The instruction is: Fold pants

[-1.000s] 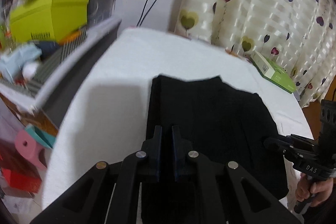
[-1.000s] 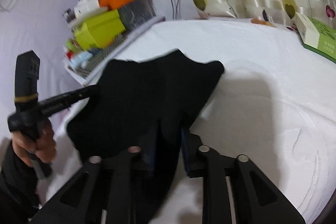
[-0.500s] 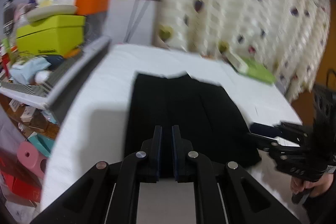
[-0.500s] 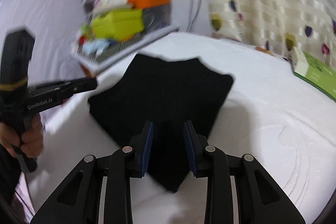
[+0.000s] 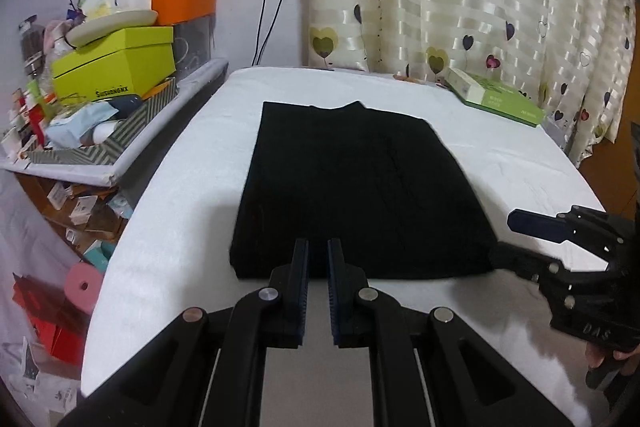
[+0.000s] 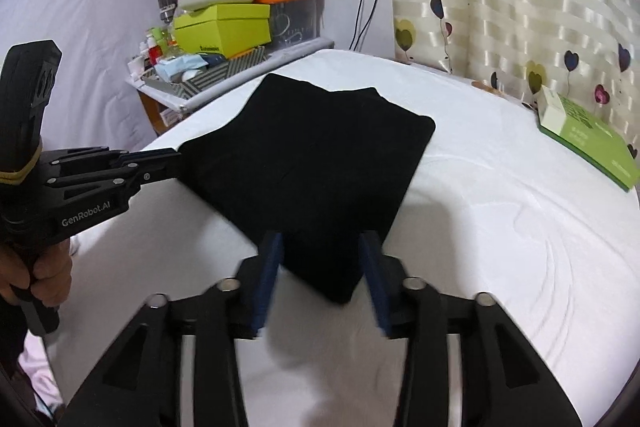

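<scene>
The black pants (image 5: 360, 187) lie flat as a folded rectangle on the white padded surface (image 5: 500, 155). My left gripper (image 5: 318, 251) sits at their near edge, fingers close together and pinching the fabric there. The right wrist view shows the left gripper (image 6: 178, 159) meeting the left corner of the pants (image 6: 312, 155). My right gripper (image 6: 320, 239) is open, and the near corner of the pants lies loose between its blue pads. In the left wrist view the right gripper (image 5: 506, 239) stands at the pants' right corner.
A cluttered shelf with a lime box (image 5: 112, 79) runs along the left side. A green flat box (image 5: 496, 99) lies at the far right by the heart-print curtain (image 5: 480, 7). A hand (image 6: 44, 275) holds the left gripper's handle.
The pants came down from being held up and now lie flat. My right gripper has opened and let go of its corner. Both grippers drew back to the near edge.
</scene>
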A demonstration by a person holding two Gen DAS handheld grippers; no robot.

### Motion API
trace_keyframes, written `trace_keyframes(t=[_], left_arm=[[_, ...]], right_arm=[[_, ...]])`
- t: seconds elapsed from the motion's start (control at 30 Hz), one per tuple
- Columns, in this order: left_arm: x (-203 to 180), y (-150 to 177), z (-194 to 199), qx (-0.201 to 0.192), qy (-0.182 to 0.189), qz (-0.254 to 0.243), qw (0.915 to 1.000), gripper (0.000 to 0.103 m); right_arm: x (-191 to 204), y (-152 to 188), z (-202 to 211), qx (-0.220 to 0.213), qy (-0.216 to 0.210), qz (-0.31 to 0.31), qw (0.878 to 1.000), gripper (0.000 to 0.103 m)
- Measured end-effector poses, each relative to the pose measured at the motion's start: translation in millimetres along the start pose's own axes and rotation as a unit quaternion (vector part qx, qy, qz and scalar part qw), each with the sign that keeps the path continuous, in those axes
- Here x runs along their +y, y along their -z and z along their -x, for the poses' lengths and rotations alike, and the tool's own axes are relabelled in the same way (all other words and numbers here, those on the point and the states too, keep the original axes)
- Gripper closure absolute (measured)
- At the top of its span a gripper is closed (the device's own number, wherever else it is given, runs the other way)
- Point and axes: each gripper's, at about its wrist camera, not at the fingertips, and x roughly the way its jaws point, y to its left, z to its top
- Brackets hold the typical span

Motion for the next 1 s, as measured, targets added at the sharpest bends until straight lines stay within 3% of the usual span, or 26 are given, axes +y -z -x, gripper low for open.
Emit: trace_keyframes(t=[0.47,1.0], left_arm=[[-38,45,39,0.002,-0.018,0.023,0.9996,0.091],[-40,51,9,0.032,-0.052,0.017,0.9980,0.091]], right_arm=[[19,41,39,0.004,0.004,0.003,1.000,0.057],[18,53,11,0.037,0.019,0.013,0.999,0.057]])
